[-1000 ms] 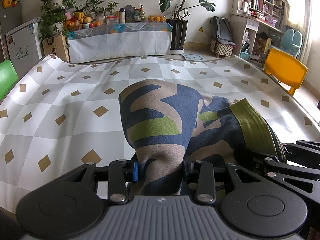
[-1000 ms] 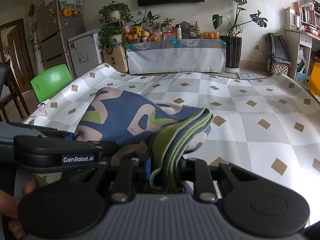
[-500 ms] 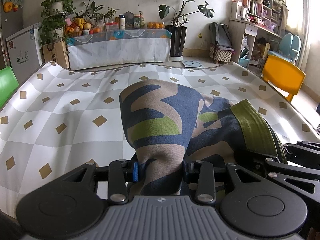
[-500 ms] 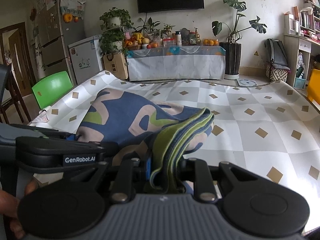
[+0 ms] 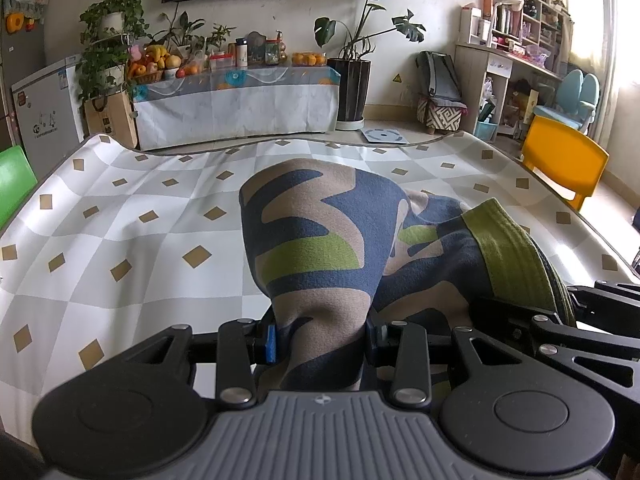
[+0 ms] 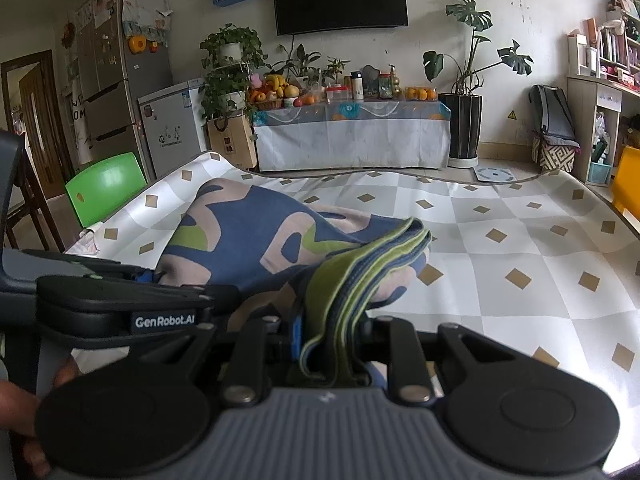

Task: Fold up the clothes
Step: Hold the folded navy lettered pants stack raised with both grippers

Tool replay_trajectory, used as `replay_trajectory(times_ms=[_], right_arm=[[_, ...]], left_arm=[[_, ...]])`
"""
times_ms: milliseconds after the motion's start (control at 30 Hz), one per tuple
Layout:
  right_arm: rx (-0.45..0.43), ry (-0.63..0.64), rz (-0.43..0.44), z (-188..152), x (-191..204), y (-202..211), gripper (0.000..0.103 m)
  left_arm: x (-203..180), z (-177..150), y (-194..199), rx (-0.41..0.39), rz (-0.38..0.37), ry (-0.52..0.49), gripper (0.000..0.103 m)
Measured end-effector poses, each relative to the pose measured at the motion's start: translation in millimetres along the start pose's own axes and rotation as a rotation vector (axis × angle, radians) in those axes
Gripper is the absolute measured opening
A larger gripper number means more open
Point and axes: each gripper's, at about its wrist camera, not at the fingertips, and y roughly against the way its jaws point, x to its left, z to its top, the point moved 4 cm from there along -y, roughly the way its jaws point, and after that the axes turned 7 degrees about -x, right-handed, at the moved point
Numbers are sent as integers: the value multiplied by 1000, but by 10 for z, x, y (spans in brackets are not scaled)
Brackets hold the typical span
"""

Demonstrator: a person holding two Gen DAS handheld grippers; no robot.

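blue-tan patterned garment [image 5: 320,248] stretching away over checkered cloth [image 5: 120,232], left gripper [image 5: 320,344] and right gripper [image 6: 332,340] both clamping it

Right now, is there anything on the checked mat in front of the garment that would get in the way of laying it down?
Nothing visible does. The left gripper and right gripper both clamp the patterned garment, and the checked mat ahead of it is bare right up to its far edge.
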Motion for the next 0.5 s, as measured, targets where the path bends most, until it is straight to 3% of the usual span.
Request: replay_trajectory(times_ms=[500], right_arm=[[-39,2,-3,248,-155,9,20]], left_arm=[[-139,254,-60,-34,3,-13,36]])
